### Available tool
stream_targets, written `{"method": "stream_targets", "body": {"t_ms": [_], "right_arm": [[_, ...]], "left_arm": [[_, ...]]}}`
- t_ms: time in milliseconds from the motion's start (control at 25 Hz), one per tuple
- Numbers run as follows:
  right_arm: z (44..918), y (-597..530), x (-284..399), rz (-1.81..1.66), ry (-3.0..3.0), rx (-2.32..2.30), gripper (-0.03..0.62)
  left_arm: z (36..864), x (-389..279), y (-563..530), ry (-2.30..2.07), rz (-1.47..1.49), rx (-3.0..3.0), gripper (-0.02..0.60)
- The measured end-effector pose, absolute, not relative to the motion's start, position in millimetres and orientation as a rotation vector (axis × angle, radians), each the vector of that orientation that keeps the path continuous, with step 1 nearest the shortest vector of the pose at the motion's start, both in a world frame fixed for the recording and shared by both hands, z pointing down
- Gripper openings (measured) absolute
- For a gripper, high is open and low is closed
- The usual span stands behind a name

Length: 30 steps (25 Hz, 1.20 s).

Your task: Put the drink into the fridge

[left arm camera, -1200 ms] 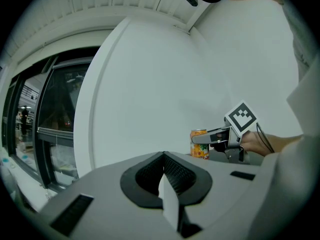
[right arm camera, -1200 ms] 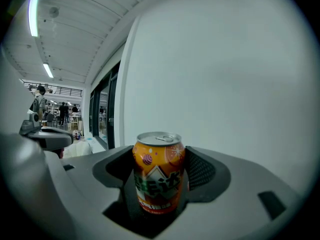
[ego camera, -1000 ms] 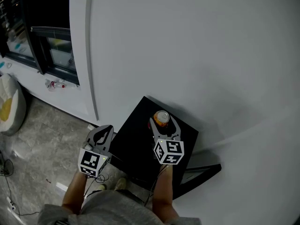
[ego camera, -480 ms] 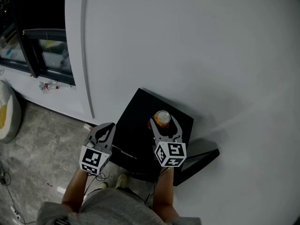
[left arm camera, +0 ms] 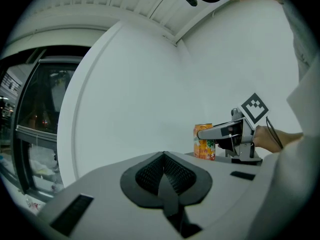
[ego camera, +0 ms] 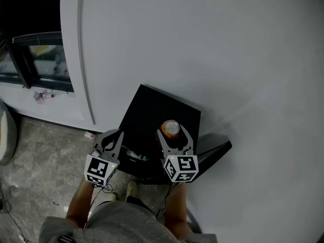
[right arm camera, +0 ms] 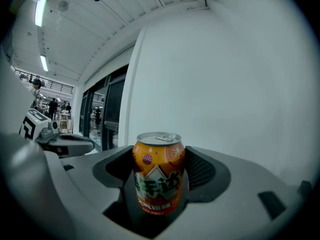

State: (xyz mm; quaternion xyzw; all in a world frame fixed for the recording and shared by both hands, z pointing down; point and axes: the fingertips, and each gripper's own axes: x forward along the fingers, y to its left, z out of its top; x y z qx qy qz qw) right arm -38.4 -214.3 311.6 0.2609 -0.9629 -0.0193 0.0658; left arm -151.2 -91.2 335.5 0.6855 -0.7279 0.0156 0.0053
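Observation:
The drink is an orange can (ego camera: pixel 171 127) with a silver top. My right gripper (ego camera: pixel 172 130) is shut on it, its two fingers clasping the can's sides (right arm camera: pixel 158 176). The can stands upright over the near part of a black box-shaped cabinet (ego camera: pixel 152 108) set against a white wall. The left gripper view shows the can (left arm camera: pixel 204 142) in that grip from the side. My left gripper (ego camera: pixel 115 133) hovers off the cabinet's left edge, shut with nothing between its fingers (left arm camera: pixel 164 156). It points roughly level.
A black panel (ego camera: pixel 215 153) juts out at the cabinet's lower right. A dark glazed frame (ego camera: pixel 30 59) fills the far left, with small litter (ego camera: pixel 40 94) on the ledge below it. Grey tiled floor (ego camera: pixel 35 156) with cables lies under my left gripper.
The right gripper has drawn back with the can from the cabinet's middle toward its near edge. The left gripper has shifted back alongside it. Both jaws stay as they were.

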Motion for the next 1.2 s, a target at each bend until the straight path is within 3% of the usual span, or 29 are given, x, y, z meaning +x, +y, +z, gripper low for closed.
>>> {"method": "stream_targets", "body": {"t_ms": [1200], "right_arm": [[343.6, -74.5, 48.7, 0.021, -2.845, 1.057, 0.334]], "left_arm": [[353.8, -88.4, -12.2, -2.032, 0.113, 2.382, 0.005]]}}
